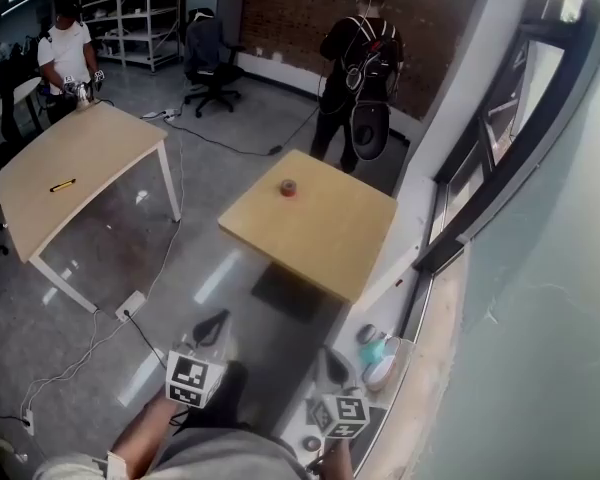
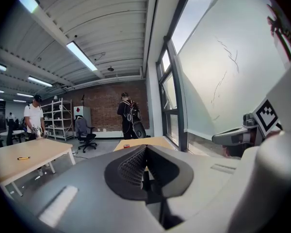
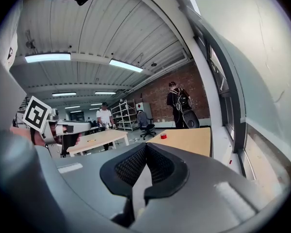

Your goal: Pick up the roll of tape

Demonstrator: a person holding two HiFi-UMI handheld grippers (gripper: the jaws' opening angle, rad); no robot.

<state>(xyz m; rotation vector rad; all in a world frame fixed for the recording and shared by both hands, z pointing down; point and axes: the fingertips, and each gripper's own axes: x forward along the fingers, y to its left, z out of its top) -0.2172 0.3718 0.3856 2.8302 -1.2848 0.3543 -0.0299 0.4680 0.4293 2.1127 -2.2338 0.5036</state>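
Both tools are closed and empty: the left gripper (image 2: pixel 144 150) and the right gripper (image 3: pixel 145 147) each have their ribbed pads pressed together with nothing between them, held low near the person's body. The red roll of tape (image 1: pixel 289 188) lies flat on the small wooden table (image 1: pixel 325 243), near its far edge and well apart from both grippers. This looks like the approach step, so the next move calls for closing in on the table, opening one gripper's jaws and bringing them around the roll.

Lab space, brick wall (image 1: pixel 290 13), metal shelving (image 1: pixel 130 13)
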